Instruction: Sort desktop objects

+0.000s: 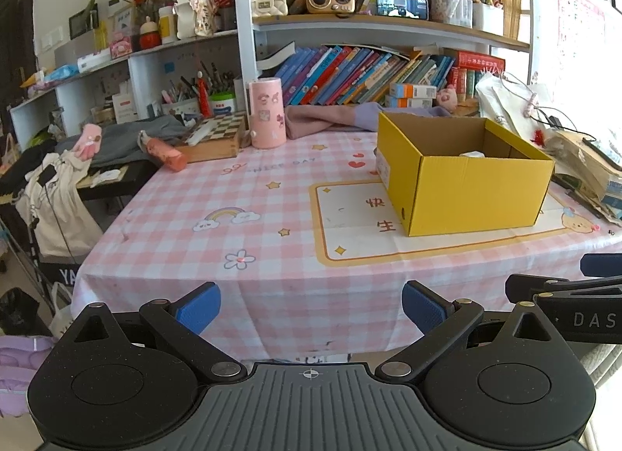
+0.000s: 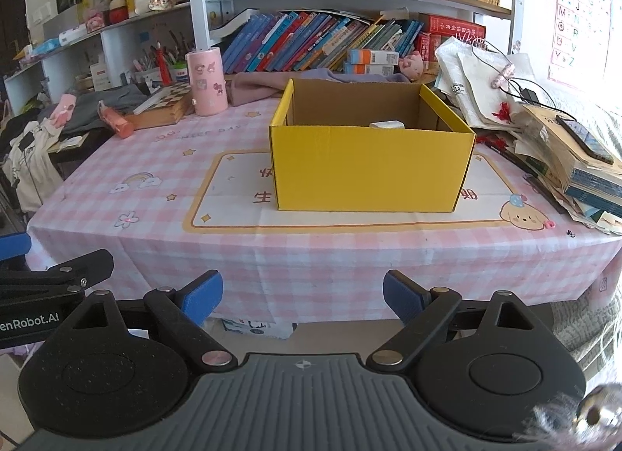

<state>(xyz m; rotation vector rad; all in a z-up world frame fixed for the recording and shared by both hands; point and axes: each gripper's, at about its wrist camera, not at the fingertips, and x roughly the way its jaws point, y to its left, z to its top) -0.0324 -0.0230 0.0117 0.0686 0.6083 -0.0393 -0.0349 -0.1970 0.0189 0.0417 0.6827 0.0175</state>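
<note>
An open yellow cardboard box stands on the pink checked tablecloth. A white object shows just above its near wall, inside. My left gripper hangs before the table's front edge, open, nothing between its blue pads. My right gripper is likewise held off the front edge, open and empty, facing the box. Each gripper shows at the edge of the other's view.
A pink sticker-covered cylinder, a chessboard box and a pink bottle sit at the back left. Stacked books and papers with a phone crowd the right side. Bookshelves rise behind.
</note>
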